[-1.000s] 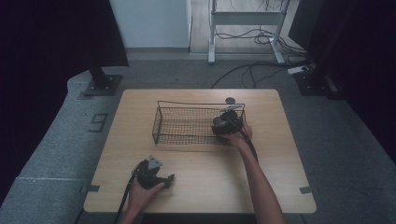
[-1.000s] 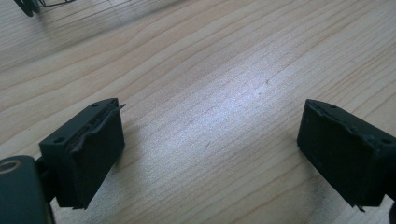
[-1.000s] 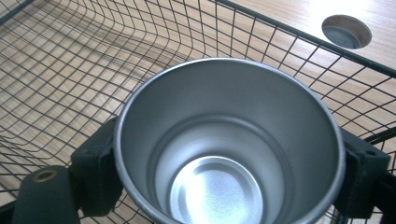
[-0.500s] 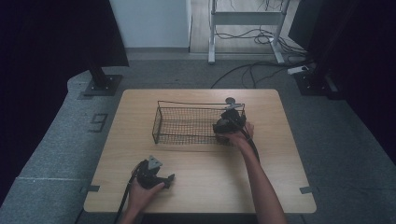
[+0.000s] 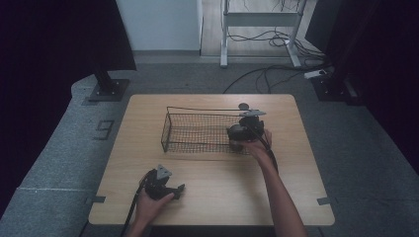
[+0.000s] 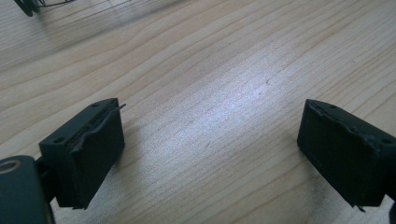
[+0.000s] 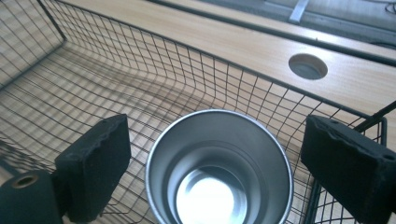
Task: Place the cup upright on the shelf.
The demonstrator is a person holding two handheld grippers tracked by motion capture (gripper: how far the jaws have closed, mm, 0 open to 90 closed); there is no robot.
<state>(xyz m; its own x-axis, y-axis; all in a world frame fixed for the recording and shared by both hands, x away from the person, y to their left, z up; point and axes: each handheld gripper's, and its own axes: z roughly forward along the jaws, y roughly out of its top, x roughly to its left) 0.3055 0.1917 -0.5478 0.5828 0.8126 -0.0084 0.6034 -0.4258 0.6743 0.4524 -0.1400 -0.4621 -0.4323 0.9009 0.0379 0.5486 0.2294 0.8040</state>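
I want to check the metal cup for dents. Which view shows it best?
The right gripper view: the metal cup stands upright in the wire basket, between the open jaws, its rim and inside plain. The high view has it mostly hidden under the right gripper. The left gripper view faces bare table.

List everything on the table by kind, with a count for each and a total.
Wire basket: 1
Metal cup, standing open-topped inside the basket: 1
Handheld grippers, left gripper and right gripper, both with jaws apart: 2
Total: 4
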